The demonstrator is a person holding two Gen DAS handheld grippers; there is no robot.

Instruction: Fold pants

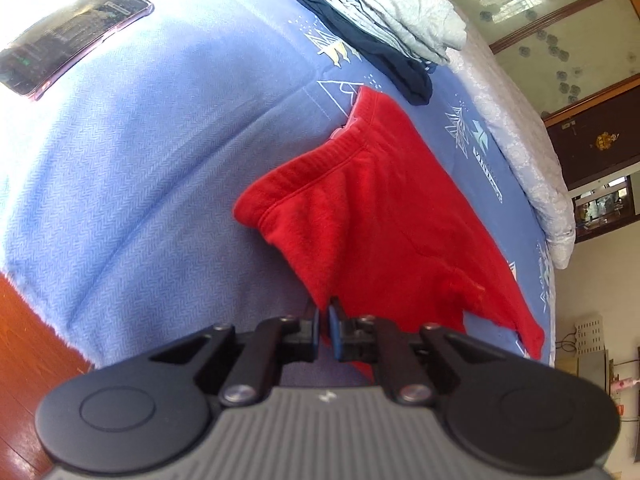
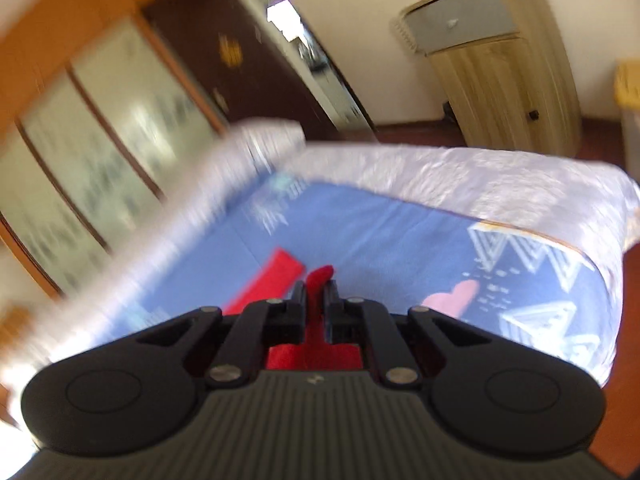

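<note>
Here, a blue bedspread (image 1: 140, 168) with a herringbone weave and white tree-and-mountain prints covers the bed, edged on the far side by a pale quilted border (image 1: 520, 148). Wooden floor (image 1: 24, 332) shows at the lower left of the left wrist view. A phone (image 1: 72, 40) lies flat on the spread, well apart from the clothes. A stack of folded garments, grey (image 1: 396, 12) over navy (image 1: 360, 48), sits near the far edge. Beyond the bed stand glass-panelled wardrobe doors (image 1: 560, 40) and a dark cabinet (image 1: 592, 144); the right wrist view adds a light wooden cupboard (image 2: 500, 60).

The red pants (image 1: 384, 216) lie on the spread just beside the stack, waistband toward it. The left gripper (image 1: 324, 322) is clamped on a near edge of the fabric. The right gripper (image 2: 316, 300) pinches a red fold that sticks up between its fingers.

The right wrist view is heavily blurred, so the prints and wardrobe there are smeared. Each gripper body hides the cloth directly beneath it.
</note>
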